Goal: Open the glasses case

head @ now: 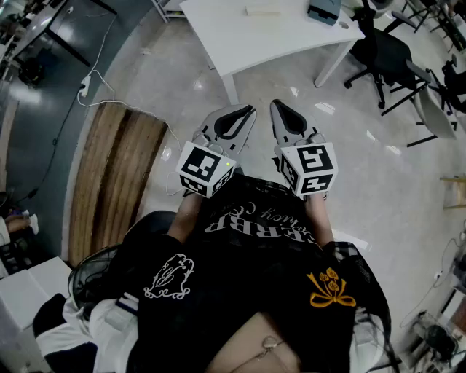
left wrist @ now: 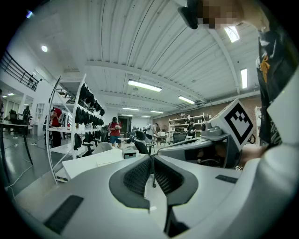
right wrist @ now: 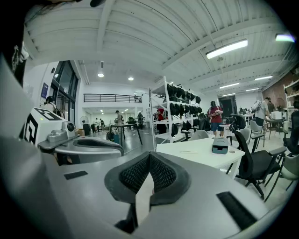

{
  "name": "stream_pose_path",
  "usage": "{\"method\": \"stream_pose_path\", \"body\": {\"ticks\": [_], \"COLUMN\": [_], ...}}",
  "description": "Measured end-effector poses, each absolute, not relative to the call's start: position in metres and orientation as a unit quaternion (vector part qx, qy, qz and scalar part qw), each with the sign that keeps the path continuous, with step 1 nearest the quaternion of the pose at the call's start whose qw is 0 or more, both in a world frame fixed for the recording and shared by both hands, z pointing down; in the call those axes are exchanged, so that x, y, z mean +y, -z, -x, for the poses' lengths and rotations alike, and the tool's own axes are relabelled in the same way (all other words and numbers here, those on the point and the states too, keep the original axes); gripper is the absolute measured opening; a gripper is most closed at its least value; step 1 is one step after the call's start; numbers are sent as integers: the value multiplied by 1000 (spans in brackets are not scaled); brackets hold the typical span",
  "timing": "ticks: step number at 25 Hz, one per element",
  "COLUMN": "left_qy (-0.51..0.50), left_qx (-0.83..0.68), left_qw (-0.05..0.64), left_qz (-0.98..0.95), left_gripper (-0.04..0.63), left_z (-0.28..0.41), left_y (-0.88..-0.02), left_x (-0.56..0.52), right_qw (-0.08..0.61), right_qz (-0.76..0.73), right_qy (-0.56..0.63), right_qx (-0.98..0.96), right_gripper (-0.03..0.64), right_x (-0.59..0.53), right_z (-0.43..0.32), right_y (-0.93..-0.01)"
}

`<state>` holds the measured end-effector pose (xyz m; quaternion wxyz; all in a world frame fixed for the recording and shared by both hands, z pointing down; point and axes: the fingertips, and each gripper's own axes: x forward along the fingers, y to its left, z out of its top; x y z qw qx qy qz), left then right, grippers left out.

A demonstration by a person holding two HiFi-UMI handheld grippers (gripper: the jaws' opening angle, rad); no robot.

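Note:
A small blue-grey glasses case (head: pixel 324 11) (right wrist: pixel 219 145) lies closed near the right end of a white table (head: pixel 269 40), some way ahead of me. Both grippers are held close to my chest, side by side, well short of the table. My left gripper (head: pixel 244 111) (left wrist: pixel 151 158) is shut with nothing between its pads. My right gripper (head: pixel 279 106) (right wrist: pixel 149 155) is also shut and empty. In the left gripper view the case (left wrist: pixel 129 153) shows small on the table beyond the jaws.
A thin pale strip (head: pixel 262 11) lies on the table left of the case. Black office chairs (head: pixel 386 51) stand to the right of the table. A wooden floor panel (head: pixel 116 175) and a cable (head: pixel 95 91) lie at the left. People (right wrist: pixel 216 116) and a rack (right wrist: pixel 180 107) stand far off.

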<state>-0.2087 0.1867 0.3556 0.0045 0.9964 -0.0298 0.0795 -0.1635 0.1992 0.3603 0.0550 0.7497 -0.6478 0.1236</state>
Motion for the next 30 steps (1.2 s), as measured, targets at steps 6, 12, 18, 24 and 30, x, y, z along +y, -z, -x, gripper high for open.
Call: {"method": "stream_pose_path", "body": {"ticks": [6,12,18,24,30], "left_qy": [-79,-83,-91,-100,-115], "left_qx": [-29,-31,-32,-35,-40], "left_qw": [3,9,21,28,34], "left_qz": [-996,-996,-995,-994,-992], "left_gripper": [38,38,38,38,38], "left_z": [203,204,205,204,202], "left_y": [-354,-360,-370,-375,-383], "left_x": [187,190,199,198,186], "right_qw": [31,4,11,10,-3], "right_qz": [-748,-745,-743,-742,-739], "right_qy": [-133,-155,-173,-185,-196], "right_qx": [-649,-649,-647,-644,-645], "right_gripper": [12,13,13,14,13], "right_x": [201,208,219,222,207], "right_z": [158,157,159,156,150], "right_y": [-359,-365,-382,-388,-394]}}
